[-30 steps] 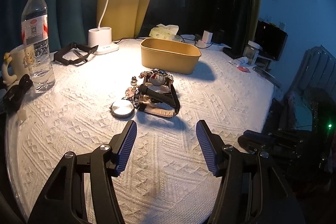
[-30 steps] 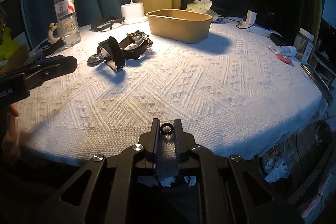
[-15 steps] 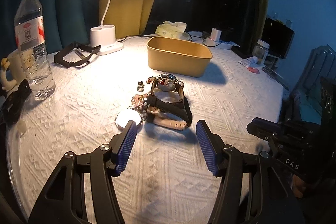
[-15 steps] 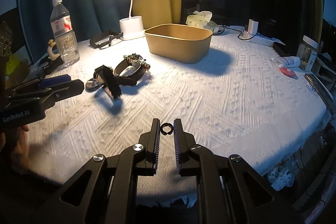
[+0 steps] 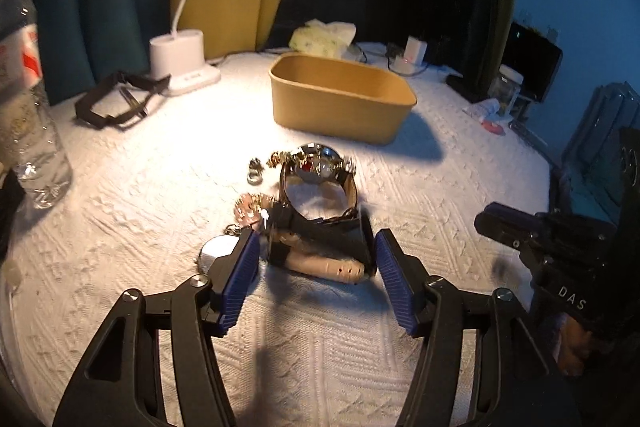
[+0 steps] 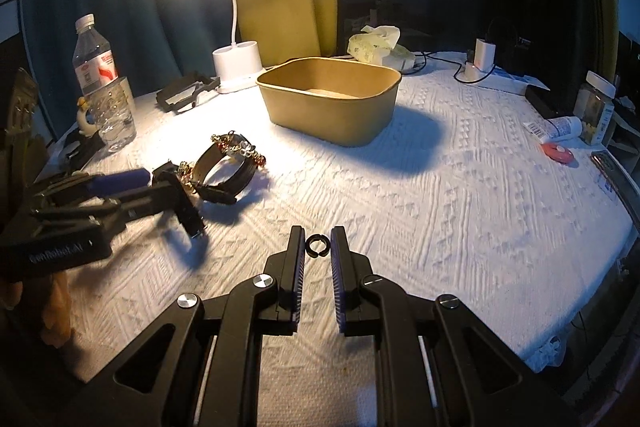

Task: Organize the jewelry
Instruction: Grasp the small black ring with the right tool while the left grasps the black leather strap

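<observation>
Black-strapped watch is seen from the left wrist lying between the wide-open blue pads of the left gripper, on the white cloth short of the tan box. The strap alone should be pinched, neighbouring trinkets being spared. From the right wrist, the right gripper is seen slightly parted, empty, well apart.

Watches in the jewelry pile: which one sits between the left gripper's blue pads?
The black-strapped watch with the beige band end, between the open left gripper pads. The brown-strapped, shiny-faced watch lies beyond it, nearer the tan box.
</observation>
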`<state>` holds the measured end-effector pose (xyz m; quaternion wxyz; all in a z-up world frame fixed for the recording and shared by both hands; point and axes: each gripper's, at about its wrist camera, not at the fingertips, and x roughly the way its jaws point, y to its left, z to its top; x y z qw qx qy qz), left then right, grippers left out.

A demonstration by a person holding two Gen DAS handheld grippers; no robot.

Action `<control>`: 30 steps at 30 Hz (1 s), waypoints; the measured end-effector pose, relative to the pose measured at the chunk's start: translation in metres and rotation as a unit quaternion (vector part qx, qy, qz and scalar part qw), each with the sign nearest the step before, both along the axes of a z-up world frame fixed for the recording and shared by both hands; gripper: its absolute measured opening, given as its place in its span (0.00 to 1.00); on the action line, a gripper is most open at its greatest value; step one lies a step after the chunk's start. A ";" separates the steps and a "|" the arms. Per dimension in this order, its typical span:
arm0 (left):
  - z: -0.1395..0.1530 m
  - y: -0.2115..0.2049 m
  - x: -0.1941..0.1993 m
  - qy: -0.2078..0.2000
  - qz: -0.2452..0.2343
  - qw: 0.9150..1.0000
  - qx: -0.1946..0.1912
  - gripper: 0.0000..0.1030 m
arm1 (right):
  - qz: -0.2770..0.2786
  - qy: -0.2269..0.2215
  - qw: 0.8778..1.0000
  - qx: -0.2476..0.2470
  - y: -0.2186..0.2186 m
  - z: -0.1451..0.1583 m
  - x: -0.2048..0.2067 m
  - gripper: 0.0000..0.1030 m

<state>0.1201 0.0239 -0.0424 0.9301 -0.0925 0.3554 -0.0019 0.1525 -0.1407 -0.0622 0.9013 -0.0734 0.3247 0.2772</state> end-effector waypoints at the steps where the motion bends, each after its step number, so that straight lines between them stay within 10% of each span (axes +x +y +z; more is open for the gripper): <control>1: -0.001 -0.001 0.002 0.003 -0.005 1.000 -0.001 0.68 | 0.000 0.003 1.000 0.001 0.001 -0.001 0.002 0.11; 19: -0.012 -0.009 0.032 0.062 -0.059 0.990 0.112 0.79 | -0.012 0.007 1.000 0.008 -0.004 0.000 0.014 0.11; 30: -0.009 -0.008 0.033 0.049 -0.072 0.990 0.115 0.63 | -0.045 -0.016 0.999 0.016 -0.012 0.021 0.023 0.11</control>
